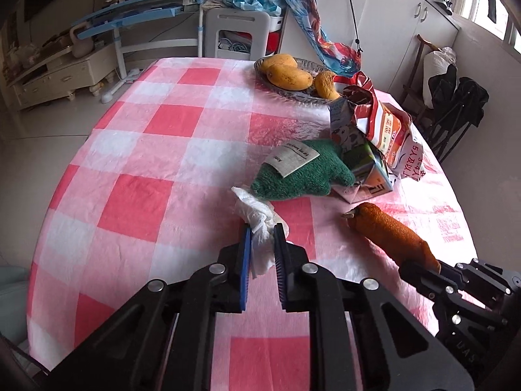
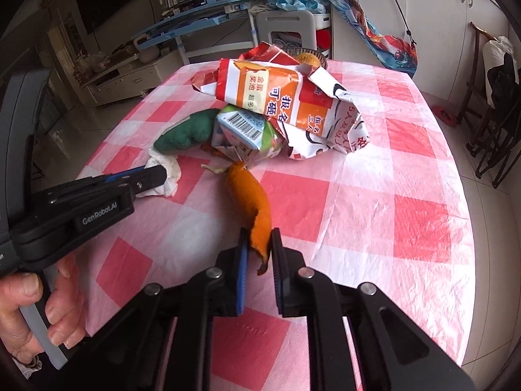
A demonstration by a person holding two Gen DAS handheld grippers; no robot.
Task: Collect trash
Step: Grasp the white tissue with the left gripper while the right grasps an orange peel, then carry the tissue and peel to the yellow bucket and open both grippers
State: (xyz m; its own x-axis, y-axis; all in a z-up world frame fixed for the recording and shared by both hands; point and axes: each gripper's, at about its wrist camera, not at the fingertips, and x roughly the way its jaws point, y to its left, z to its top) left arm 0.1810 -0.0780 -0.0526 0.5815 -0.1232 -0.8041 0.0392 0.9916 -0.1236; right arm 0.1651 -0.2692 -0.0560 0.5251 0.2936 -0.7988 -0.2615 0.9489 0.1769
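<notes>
My left gripper (image 1: 262,229) is shut on a crumpled white tissue (image 1: 257,218) lying on the checked tablecloth; the tissue also shows in the right wrist view (image 2: 167,171). My right gripper (image 2: 259,233) is shut on the near end of an orange peel (image 2: 249,202), which also shows in the left wrist view (image 1: 390,231). Beyond them lie a green cloth (image 1: 299,171) with a paper label, a crushed drink carton (image 2: 246,133) and crumpled red-and-white paper packaging (image 2: 293,97).
A glass fruit bowl (image 1: 286,93) with mangoes stands at the far side of the round table (image 1: 162,130). A white stool (image 1: 237,32), shelves and cabinets stand behind. A dark folding chair (image 1: 456,110) is to the right of the table.
</notes>
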